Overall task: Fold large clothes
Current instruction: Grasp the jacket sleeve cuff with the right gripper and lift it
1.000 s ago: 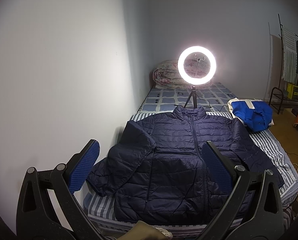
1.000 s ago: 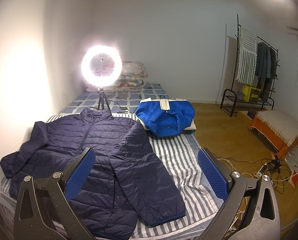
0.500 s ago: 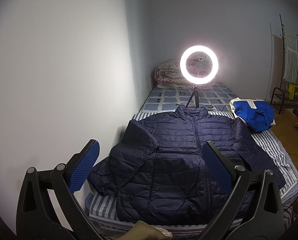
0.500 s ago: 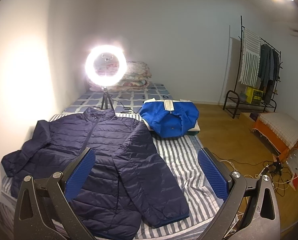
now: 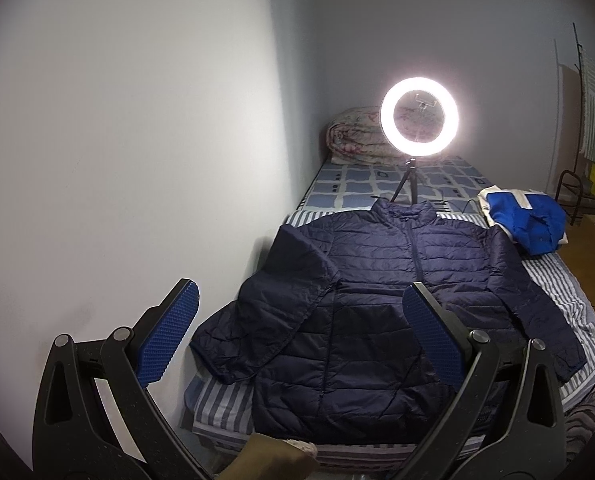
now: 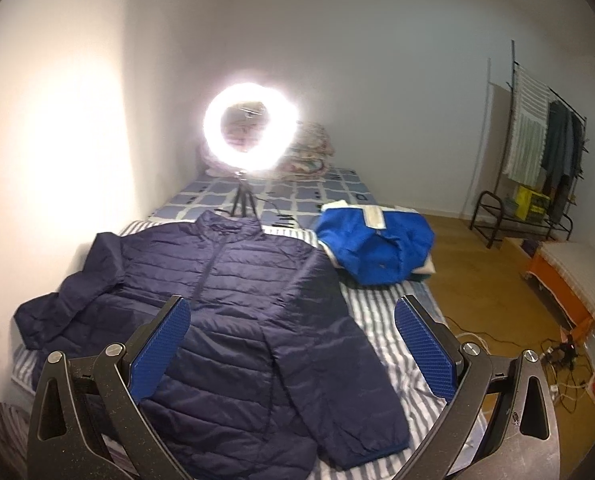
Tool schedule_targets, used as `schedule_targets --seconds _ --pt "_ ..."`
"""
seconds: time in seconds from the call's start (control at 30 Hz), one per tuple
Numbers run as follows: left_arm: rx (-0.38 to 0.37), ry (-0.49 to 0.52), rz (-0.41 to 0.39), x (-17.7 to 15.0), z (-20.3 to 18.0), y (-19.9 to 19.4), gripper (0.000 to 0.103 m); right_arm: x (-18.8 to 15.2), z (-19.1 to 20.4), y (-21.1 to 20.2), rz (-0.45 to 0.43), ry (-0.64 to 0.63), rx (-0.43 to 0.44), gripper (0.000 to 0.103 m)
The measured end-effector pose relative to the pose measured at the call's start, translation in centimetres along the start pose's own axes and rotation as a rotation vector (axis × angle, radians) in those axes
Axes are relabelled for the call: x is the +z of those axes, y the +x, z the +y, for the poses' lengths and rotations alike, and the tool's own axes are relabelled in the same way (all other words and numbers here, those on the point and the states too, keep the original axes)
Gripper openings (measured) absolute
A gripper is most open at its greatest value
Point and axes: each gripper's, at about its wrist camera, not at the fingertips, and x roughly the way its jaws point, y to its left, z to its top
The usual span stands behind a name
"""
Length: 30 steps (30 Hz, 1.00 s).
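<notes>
navy jacket lay flat on bed, unfolded. both grippers, left and right, hovered above with fingers spread, empty. next move probably: pinch a sleeve.

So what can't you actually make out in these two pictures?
- Navy jacket hem: left wrist view, behind the left gripper.
- Phone holder inside the ring light: right wrist view, washed out by glare.
- Clothes rack: left wrist view, cut off by the edge.
</notes>
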Motion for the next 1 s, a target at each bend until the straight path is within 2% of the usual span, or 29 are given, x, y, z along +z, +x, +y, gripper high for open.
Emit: schedule_targets --seconds 0.17,0.27,0.3,0.53,0.63,0.67,0.8,0.87,0.9,1.0 --pt "0.035 -0.009 0.019 -1.1 1.8 0.6 0.103 1.1 3.4 1.1 -0.047 -0.050 0.063 0.102" --pt "0.043 -0.014 0.034 -2.0 3.1 0.7 0.103 1.6 5.9 1.9 -0.084 -0.078 0.130 0.102" --pt "0.045 -0.021 0.036 -2.5 3.5 0.6 0.103 2.0 7.3 2.3 -0.097 -0.100 0.185 0.102" --pt "0.043 -0.050 0.075 -6.7 5.6 -0.5 0.103 2.5 14.0 4.2 -0.076 -0.228 0.358 0.102" --pt "0.047 -0.060 0.097 -8.5 6.0 -1.0 0.103 2.3 17.5 5.5 -0.040 -0.296 0.454 0.101" --pt "0.045 -0.068 0.108 -9.1 6.2 -1.2 0.103 2.0 19.7 6.2 -0.013 -0.334 0.514 0.099" --pt "0.036 -0.110 0.158 -11.2 7.1 -1.4 0.102 0.6 25.1 8.5 0.074 -0.420 0.650 0.084" --pt "0.040 -0.124 0.179 -12.0 7.7 -1.4 0.097 -0.4 27.5 9.3 0.116 -0.447 0.717 0.078" --pt "0.048 -0.133 0.190 -12.4 8.1 -1.5 0.096 -1.4 29.8 9.9 0.155 -0.470 0.778 0.074" --pt "0.068 -0.168 0.207 -13.2 9.3 -1.6 0.096 -3.2 33.2 11.0 0.214 -0.504 0.864 0.072"
